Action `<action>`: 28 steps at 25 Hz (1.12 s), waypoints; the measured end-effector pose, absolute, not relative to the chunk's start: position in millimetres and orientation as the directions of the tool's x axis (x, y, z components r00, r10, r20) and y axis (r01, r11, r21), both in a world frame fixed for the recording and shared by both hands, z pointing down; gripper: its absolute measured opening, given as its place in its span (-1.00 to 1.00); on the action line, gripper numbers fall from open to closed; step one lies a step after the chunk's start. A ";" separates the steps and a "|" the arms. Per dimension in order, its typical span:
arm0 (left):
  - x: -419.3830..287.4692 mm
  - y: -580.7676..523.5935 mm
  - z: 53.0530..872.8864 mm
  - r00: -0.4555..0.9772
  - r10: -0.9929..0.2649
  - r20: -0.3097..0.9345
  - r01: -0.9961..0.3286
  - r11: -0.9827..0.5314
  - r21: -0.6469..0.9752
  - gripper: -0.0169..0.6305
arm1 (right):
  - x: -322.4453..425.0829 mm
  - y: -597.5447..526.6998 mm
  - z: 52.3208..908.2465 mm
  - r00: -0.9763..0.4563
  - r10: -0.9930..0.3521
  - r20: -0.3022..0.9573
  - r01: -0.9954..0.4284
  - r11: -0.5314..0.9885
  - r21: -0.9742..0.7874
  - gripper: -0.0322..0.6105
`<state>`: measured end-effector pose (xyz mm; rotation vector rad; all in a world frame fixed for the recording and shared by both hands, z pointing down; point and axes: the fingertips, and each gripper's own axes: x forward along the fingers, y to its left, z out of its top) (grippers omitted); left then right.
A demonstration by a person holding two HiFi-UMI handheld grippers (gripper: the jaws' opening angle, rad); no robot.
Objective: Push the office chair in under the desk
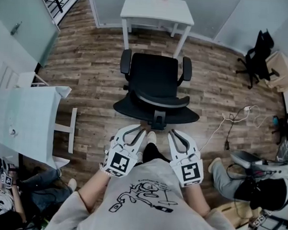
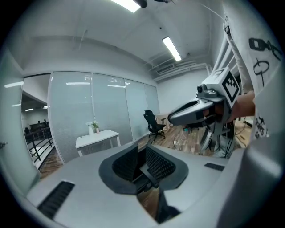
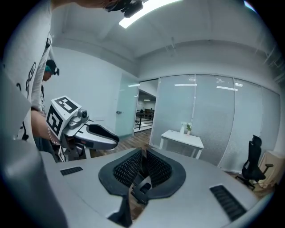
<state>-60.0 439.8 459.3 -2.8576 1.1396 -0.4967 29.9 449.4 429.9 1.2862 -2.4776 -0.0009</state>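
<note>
The office chair (image 1: 153,83) stands on the wood floor (image 1: 88,74) with its seat facing the white desk (image 1: 156,10). The desk is just beyond the chair's front edge, and the seat is out from under it. Both tools are just behind the chair's backrest and point towards it. The left tool (image 1: 137,132) is behind the left half, its jaws a narrow gap apart and empty. The right tool (image 1: 175,135) is behind the right half, its jaws closed on nothing.

Office chair (image 1: 154,88) mid-floor, facing the desk (image 1: 156,11) just beyond it — side table (image 1: 24,124) left, second chair (image 1: 258,53) far right
</note>
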 end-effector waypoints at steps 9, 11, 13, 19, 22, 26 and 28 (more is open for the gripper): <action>-47.1 416.1 557.4 0.603 -0.596 0.530 -0.498 -0.800 -0.334 -0.54 | 44.8 435.3 499.5 -0.474 -0.739 0.478 -0.708 0.643 0.292 -0.61; -49.4 407.7 576.5 0.567 -0.588 0.576 -0.458 -0.807 -0.372 -0.51 | 48.4 431.0 516.5 -0.468 -0.720 0.512 -0.682 0.663 0.309 -0.52; -52.7 400.3 594.4 0.538 -0.571 0.620 -0.421 -0.819 -0.390 -0.47 | 54.7 424.5 534.5 -0.453 -0.702 0.550 -0.645 0.684 0.342 -0.47; -69.2 382.5 646.9 0.432 -0.524 0.734 -0.281 -0.852 -0.443 -0.33 | 75.5 398.8 592.6 -0.381 -0.643 0.664 -0.539 0.738 0.405 -0.34; -77.1 373.6 671.5 0.396 -0.505 0.767 -0.238 -0.863 -0.445 -0.31 | 87.8 392.3 625.4 -0.337 -0.603 0.723 -0.477 0.771 0.421 -0.26; -88.0 363.5 699.8 0.339 -0.490 0.803 -0.149 -0.871 -0.469 -0.24 | 100.3 388.2 664.8 -0.292 -0.549 0.783 -0.420 0.809 0.411 -0.20; -88.9 360.4 710.3 0.313 -0.484 0.817 -0.098 -0.872 -0.479 -0.21 | 107.4 387.4 683.1 -0.272 -0.521 0.809 -0.391 0.828 0.402 -0.17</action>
